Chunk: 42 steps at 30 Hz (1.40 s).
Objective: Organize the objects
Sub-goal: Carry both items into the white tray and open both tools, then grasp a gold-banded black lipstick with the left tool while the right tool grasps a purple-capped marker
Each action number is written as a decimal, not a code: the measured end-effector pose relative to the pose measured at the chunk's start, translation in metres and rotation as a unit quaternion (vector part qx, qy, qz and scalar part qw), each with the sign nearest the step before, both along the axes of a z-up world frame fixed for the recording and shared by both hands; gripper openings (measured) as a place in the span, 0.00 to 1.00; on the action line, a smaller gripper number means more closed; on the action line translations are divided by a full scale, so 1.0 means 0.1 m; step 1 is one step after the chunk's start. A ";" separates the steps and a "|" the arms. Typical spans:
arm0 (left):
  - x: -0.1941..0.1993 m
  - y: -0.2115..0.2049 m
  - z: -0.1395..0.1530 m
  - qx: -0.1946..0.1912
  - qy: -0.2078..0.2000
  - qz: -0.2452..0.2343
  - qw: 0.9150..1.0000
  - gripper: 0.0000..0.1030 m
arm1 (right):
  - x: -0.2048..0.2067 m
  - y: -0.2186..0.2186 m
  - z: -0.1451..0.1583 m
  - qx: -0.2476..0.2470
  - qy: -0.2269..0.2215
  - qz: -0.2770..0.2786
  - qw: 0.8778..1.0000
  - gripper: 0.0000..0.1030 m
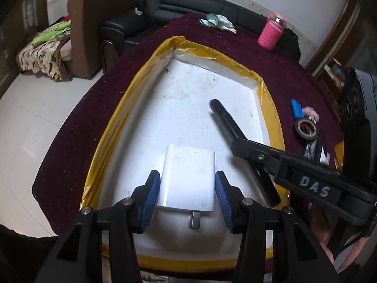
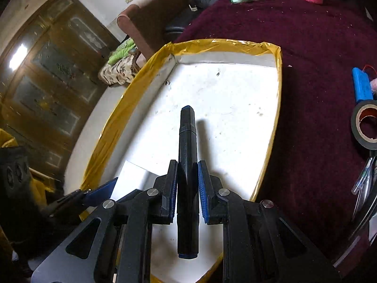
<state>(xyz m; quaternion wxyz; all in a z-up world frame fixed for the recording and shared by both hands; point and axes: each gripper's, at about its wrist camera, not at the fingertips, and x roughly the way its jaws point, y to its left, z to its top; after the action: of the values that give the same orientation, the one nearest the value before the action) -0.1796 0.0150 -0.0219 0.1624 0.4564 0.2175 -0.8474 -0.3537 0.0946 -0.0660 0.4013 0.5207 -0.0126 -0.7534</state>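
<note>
From the left wrist, the left hand-held gripper point(image 1: 187, 195) stands about half open with its blue pads against the sides of a white wall charger point(image 1: 187, 179), held low over the floor of the white, yellow-taped tray point(image 1: 132, 89) on the maroon worktop point(image 1: 278, 70). From the right wrist, the right hand-held gripper point(image 2: 187, 186) is nearly closed on a black marker point(image 2: 187, 165) above the same tray. Judged, both items are being delivered; next, each should be lowered and released apart.
</note>
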 end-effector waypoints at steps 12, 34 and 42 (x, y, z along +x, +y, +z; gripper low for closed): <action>0.43 0.25 0.48 0.042 0.138 0.021 0.989 0.70 | 0.13 0.69 0.31 -0.073 0.033 0.000 0.997 0.56; -0.22 1.63 0.23 0.035 0.073 -0.145 0.986 0.74 | 0.25 2.72 -0.14 0.046 -0.021 -0.208 0.977 0.35; -0.40 1.92 0.24 0.025 0.061 -0.192 0.979 0.74 | 0.15 2.93 -0.10 0.090 -0.005 -0.231 0.969 0.17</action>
<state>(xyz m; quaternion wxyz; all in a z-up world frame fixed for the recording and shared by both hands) -0.2199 0.2067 0.0024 -0.0285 0.4409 0.1567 -0.8833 -0.3385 0.3876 -0.0760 0.1672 0.5416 -0.0666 -0.8211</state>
